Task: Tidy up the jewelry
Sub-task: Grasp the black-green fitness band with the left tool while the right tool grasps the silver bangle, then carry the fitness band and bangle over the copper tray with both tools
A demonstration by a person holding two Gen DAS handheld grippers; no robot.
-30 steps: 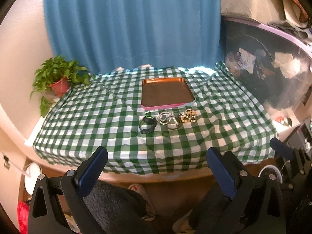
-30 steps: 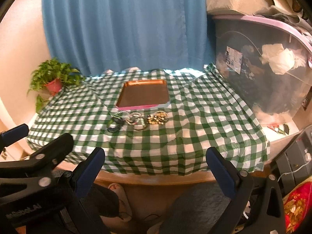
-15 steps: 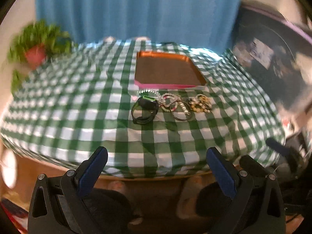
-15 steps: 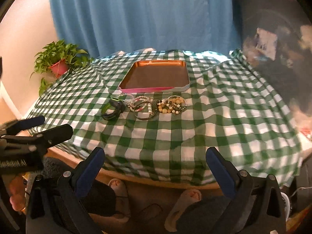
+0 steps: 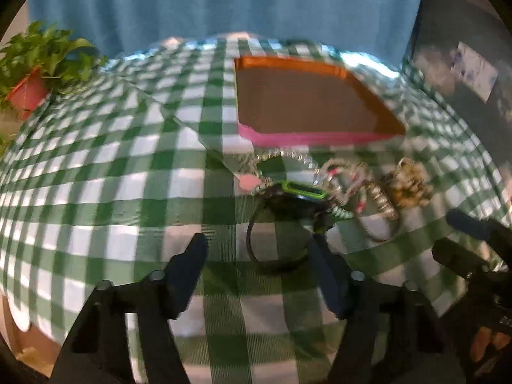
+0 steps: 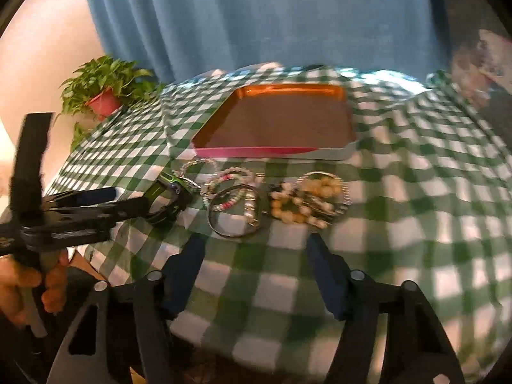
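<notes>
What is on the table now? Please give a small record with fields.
tray: orange tray, nothing in it
jewelry: black watch, silver bangle, beaded bracelets, all on the checked cloth in front of the tray
left gripper: open, at the watch
right gripper: open, near the bangle
plant: far left corner

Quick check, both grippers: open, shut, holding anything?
Left gripper: open, empty, at the black watch.
Right gripper: open, empty, near the bracelets.

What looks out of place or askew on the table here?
The bracelets and black watch lie tangled and overlapping on the checked tablecloth, outside the orange tray, which holds nothing. Nothing looks spilled or damaged.
</notes>
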